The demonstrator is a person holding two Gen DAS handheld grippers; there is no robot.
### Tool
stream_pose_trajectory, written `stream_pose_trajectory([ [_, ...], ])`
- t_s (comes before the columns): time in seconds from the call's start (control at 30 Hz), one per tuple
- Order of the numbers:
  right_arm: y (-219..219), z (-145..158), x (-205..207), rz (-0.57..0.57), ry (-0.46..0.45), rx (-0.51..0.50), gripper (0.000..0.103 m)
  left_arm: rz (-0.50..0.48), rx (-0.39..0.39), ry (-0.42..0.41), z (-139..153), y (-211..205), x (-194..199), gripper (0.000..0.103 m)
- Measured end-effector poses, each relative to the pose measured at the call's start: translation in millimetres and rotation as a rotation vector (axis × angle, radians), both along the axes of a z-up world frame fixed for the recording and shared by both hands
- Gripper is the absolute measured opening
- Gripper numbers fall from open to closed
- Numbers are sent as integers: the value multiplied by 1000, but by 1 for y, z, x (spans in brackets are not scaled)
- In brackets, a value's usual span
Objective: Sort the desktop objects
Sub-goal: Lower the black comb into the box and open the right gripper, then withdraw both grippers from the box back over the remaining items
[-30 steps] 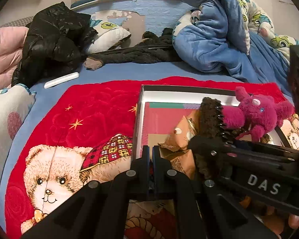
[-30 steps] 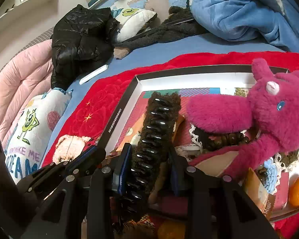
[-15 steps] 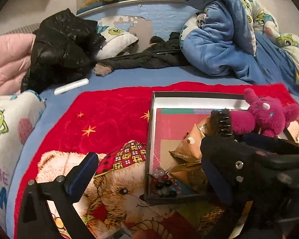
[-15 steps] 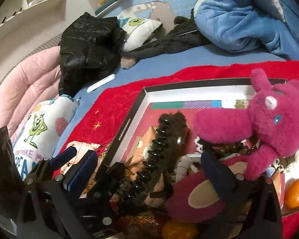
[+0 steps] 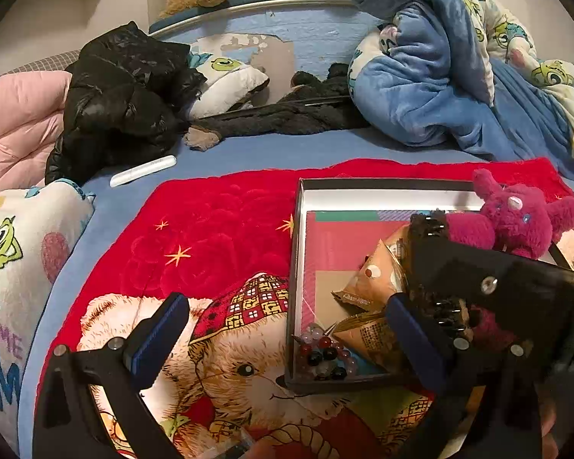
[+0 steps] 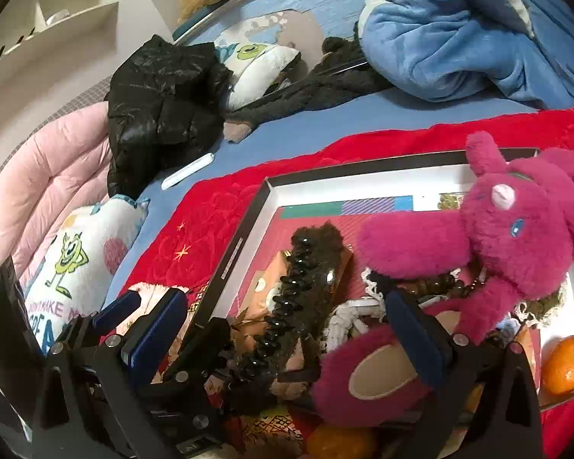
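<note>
A black-rimmed box tray [image 5: 294, 267] lies on a red teddy-bear blanket [image 5: 218, 237]; it shows in the right wrist view too [image 6: 248, 225]. It holds a magenta plush toy [image 6: 516, 237], a dark furry hair claw clip [image 6: 306, 290], tan snack packets [image 5: 367, 279], a bead bracelet [image 5: 323, 355] and an orange [image 6: 564, 359]. My left gripper [image 5: 287, 332] is open and empty over the tray's near left corner. My right gripper [image 6: 283, 329] is open, with the clip lying between its fingers in the tray.
A black jacket [image 5: 122, 99], a pink quilt [image 5: 11, 126], a blue blanket [image 5: 432, 88] and a monster-print pillow [image 5: 7, 267] ring the red blanket. A white tube [image 5: 143, 170] lies on the blue sheet. The right gripper's black body [image 5: 497, 298] crosses the left view.
Both grippers have gone from shut to open. The right one has let go of the hair clip, which now rests in the tray. A bead bracelet now lies in the tray's near left corner.
</note>
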State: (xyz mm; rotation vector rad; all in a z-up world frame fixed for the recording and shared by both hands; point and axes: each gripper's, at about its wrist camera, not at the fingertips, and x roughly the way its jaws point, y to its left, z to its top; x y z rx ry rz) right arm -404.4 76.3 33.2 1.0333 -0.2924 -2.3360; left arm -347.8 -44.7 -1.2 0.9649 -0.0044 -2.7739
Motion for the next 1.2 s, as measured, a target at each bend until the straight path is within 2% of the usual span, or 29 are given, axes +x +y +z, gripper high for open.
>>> stream_pose_trajectory([
  [0.2, 10, 6, 0, -29, 12, -43, 103, 13, -5, 22, 12, -3, 6, 103],
  [0.43, 21, 26, 13, -49, 64, -65, 103, 22, 39, 80, 43, -13, 26, 103],
  [0.8, 74, 92, 71, -129, 164, -148, 103, -3, 112, 203, 115, -26, 110, 103],
  [1.0, 96, 113, 120, -163, 235, -114, 103, -48, 100, 222, 132, -11, 155, 103],
  [1.2, 99, 120, 148, -195, 292, -61, 103, -112, 94, 229, 132, 14, 168, 103],
])
